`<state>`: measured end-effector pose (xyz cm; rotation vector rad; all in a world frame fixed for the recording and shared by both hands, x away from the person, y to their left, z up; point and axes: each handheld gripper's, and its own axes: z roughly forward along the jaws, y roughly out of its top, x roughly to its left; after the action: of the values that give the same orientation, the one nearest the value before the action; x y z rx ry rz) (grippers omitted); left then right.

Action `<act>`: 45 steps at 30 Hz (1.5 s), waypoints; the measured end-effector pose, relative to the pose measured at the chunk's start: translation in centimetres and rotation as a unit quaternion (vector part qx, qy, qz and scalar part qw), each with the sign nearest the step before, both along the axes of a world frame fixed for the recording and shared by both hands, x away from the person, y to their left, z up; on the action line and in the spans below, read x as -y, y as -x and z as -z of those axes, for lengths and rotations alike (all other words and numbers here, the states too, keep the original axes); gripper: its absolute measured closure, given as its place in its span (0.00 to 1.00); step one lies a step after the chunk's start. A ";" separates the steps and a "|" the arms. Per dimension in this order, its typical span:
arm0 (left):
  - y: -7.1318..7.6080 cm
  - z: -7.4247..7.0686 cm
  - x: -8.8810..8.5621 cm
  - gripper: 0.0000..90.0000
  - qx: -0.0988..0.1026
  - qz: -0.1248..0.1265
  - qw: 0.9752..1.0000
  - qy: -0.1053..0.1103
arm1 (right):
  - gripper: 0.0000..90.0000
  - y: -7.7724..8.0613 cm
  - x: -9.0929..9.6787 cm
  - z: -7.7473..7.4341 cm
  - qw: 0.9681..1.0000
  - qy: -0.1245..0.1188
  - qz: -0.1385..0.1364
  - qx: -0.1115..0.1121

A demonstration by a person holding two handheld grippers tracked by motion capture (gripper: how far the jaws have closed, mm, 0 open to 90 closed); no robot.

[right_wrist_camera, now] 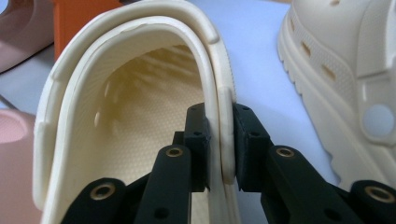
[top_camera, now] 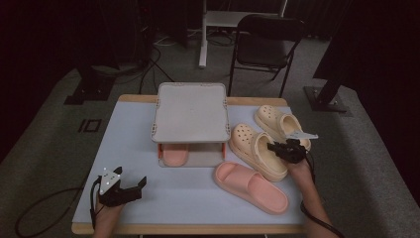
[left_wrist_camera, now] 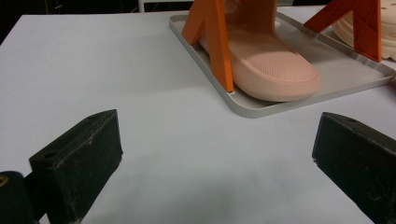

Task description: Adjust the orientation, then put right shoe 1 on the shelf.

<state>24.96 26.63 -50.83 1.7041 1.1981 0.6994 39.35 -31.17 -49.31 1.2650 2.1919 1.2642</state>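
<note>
right claw [right_wrist_camera: 219, 140] clamped on the side wall of a cream clog [top_camera: 256, 150] near the desk's [top_camera: 133, 148] right edge, left claw [left_wrist_camera: 210, 158] open over bare desk by the near left corner, holding nothing

The left gripper [top_camera: 130, 188] rests low near the table's front edge, jaws spread wide and holding nothing. The right gripper [top_camera: 278, 148] reaches forward, its jaws pinched tight.
</note>
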 end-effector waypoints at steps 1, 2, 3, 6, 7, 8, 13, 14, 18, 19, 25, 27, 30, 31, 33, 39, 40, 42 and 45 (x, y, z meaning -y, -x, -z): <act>0.0 0.0 0.0 0.02 0.000 0.000 1.000 0.000 | 0.81 0.0 0.1 0.1 1.000 -0.001 -0.002 -0.005; 0.0 0.0 0.0 0.02 0.000 0.000 1.000 -0.001 | 0.77 0.0 0.2 0.1 1.000 0.000 0.000 -0.004; 0.0 0.0 0.0 0.02 0.000 0.001 1.000 -0.001 | 0.75 0.0 0.3 0.0 1.000 -0.003 0.000 -0.003; 0.0 0.0 0.0 0.02 0.000 0.003 1.000 -0.001 | 0.71 0.0 0.3 -0.3 1.000 -0.001 0.000 0.004; 0.0 0.0 0.0 0.02 0.000 0.003 1.000 -0.001 | 0.71 0.0 0.1 -0.5 1.000 0.003 -0.002 0.005; 0.0 0.0 0.1 0.02 0.000 0.004 1.000 -0.001 | 0.70 -0.1 0.0 -0.5 1.000 0.004 -0.005 0.005; 0.0 0.0 0.0 0.02 0.000 0.002 1.000 -0.001 | 0.71 -0.7 -0.8 -0.7 1.000 0.019 -0.009 0.005; 0.0 0.0 0.0 0.02 0.001 0.003 1.000 -0.001 | 0.73 -0.9 -0.9 -0.7 1.000 0.028 -0.009 0.002; -0.1 0.0 -0.1 0.02 0.000 0.002 1.000 0.000 | 0.84 -1.0 -0.8 -0.6 1.000 0.027 -0.008 -0.008; 0.0 0.0 -0.1 0.02 0.000 0.002 1.000 0.000 | 0.85 -1.0 -0.8 -0.6 1.000 0.027 -0.005 -0.007; 0.1 -0.2 -0.2 0.02 0.004 -0.002 1.000 0.002 | 0.87 -1.0 -0.7 -0.8 1.000 0.007 -0.004 -0.021; 0.1 -0.2 -0.3 0.02 0.005 -0.003 1.000 0.002 | 0.87 -1.0 -0.8 -0.9 1.000 0.008 -0.005 -0.021; 0.1 -0.1 -0.3 0.02 0.004 -0.002 1.000 0.002 | 0.87 -0.9 -0.8 -1.2 1.000 0.005 -0.004 -0.023; 0.1 -0.1 -0.3 0.02 0.004 -0.002 1.000 0.003 | 0.87 -0.8 -0.8 -1.4 1.000 0.004 -0.004 -0.021; 0.1 -0.1 -0.3 0.02 0.003 0.000 1.000 0.001 | 0.87 -0.8 -0.7 -1.6 1.000 -0.001 -0.002 -0.021; 0.1 -0.1 -0.2 0.02 0.003 0.001 1.000 0.000 | 0.87 -0.4 -0.3 -2.8 1.000 -0.025 -0.003 -0.011; 0.1 -0.1 -0.2 0.02 0.003 0.001 1.000 0.001 | 0.87 -0.4 -0.3 -3.1 1.000 -0.028 -0.004 -0.009; 0.1 -0.1 -0.2 0.02 0.003 0.000 1.000 0.000 | 0.87 -0.3 -0.2 -3.7 1.000 -0.029 -0.001 -0.005; 0.1 -0.1 -0.3 0.02 0.003 -0.001 1.000 0.000 | 0.87 -0.2 -0.1 -4.6 0.999 -0.032 0.002 0.000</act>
<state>24.83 26.88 -50.69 1.6996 1.1960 0.7062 39.58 -31.06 -44.71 1.2929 2.1635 1.3417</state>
